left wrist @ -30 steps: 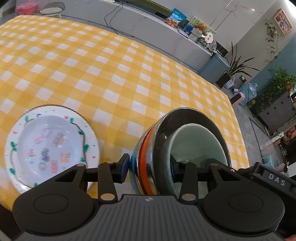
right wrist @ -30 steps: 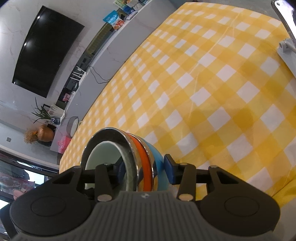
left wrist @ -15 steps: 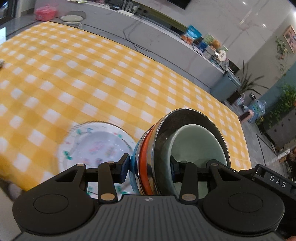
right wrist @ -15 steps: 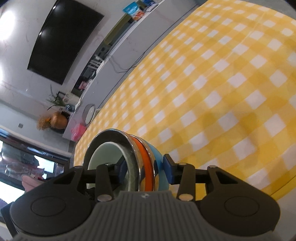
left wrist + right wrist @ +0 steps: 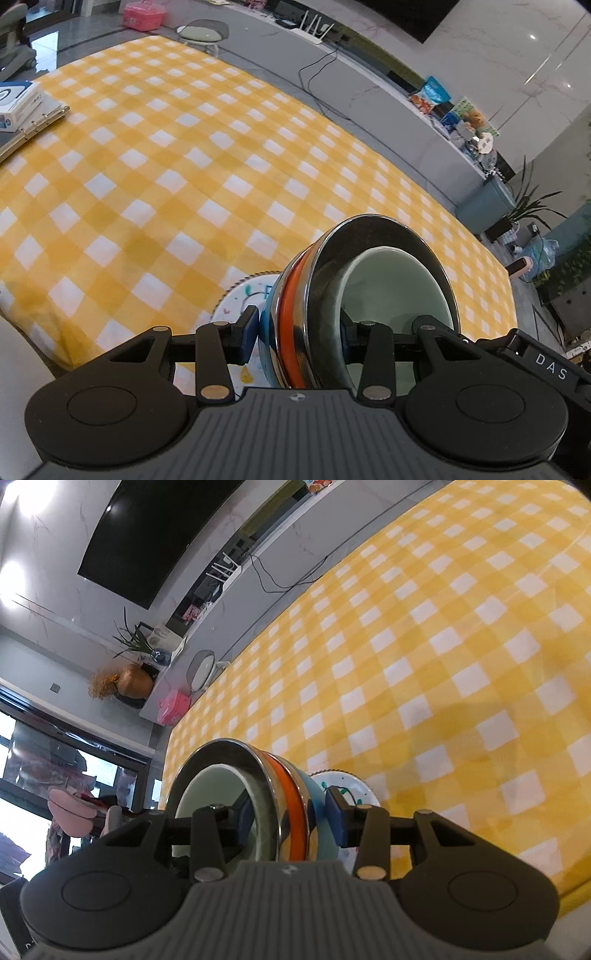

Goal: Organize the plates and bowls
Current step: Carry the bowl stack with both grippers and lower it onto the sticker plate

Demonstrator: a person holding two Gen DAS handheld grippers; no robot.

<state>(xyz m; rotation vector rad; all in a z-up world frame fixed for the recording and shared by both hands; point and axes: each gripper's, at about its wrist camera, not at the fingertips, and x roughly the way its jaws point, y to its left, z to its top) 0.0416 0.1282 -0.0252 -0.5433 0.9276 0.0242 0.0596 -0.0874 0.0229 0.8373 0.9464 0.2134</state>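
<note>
Both grippers hold one nested stack of bowls [image 5: 354,295] from opposite sides: a pale green bowl inside a steel bowl, then orange and blue ones. My left gripper [image 5: 297,332] is shut on the stack's rim. My right gripper [image 5: 290,818] is shut on the same stack [image 5: 258,797]. The stack is tilted on edge, above the table. A white patterned plate [image 5: 243,299] lies on the yellow checked tablecloth just behind the stack; it also shows in the right wrist view [image 5: 347,782]. Most of the plate is hidden.
The yellow checked table [image 5: 184,177] stretches ahead. A blue-and-white box [image 5: 16,101] and a ring binder [image 5: 35,125] lie at its far left. A stool [image 5: 201,33], a pink box [image 5: 144,14] and a long counter [image 5: 369,88] stand beyond the table.
Both grippers have carried the bowl stack to the left over the table. The plate has shifted from the left of the left wrist view to directly behind the stack. Both grips are unchanged.
</note>
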